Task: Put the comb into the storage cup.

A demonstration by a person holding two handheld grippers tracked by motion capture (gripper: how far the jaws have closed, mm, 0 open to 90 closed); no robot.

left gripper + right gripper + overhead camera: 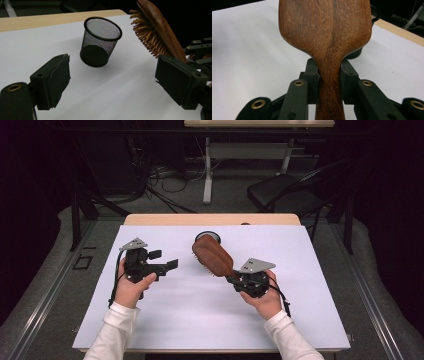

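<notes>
Gripping the hairbrush (213,257) by its handle, the right tool (235,279) angles it toward the mesh cup (101,41) at twelve o'clock, likely for dropping in; the left tool (167,266) waits open at nine o'clock.

Smooth grained wooden hairbrush (324,30), black wire-mesh metal cup (101,41), matt white tabletop (200,315).

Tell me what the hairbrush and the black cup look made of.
Hairbrush: looks like wood, reddish-brown with visible grain and a smooth, low-sheen finish; its bristles look like pale wooden pins.
Cup: likely black-coated metal wire mesh; see-through walls, solid rim and base.
</notes>
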